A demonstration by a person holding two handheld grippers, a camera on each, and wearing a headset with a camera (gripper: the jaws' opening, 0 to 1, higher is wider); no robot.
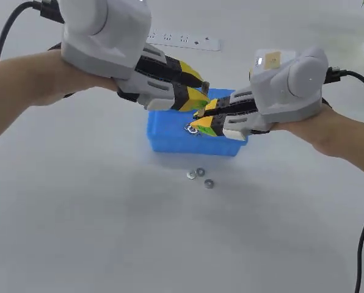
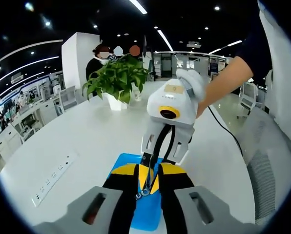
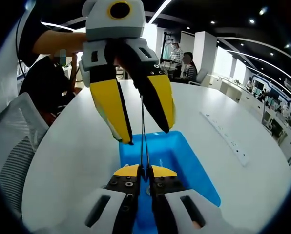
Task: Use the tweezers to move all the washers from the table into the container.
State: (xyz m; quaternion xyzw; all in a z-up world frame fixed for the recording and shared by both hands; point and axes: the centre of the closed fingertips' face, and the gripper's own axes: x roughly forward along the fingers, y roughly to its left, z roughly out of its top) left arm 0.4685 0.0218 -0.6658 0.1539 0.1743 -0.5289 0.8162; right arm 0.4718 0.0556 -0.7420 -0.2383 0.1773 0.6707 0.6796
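Note:
My right gripper (image 1: 198,122) (image 3: 144,170) is shut on thin black tweezers (image 3: 142,131), which point ahead over the blue container (image 1: 170,140) (image 3: 184,161). A small metal washer (image 1: 192,129) (image 2: 144,191) hangs at the tweezers' tip above the container. My left gripper (image 1: 204,93) (image 3: 146,135) comes in from the opposite side and is open, one yellow jaw on each side of the tweezers. Three washers (image 1: 200,176) lie on the white table just in front of the container.
A white power strip (image 1: 182,40) lies on the table behind the container. A potted plant (image 2: 117,80) stands further back. Black cables (image 1: 360,244) trail from both grippers. People sit at the far end of the room.

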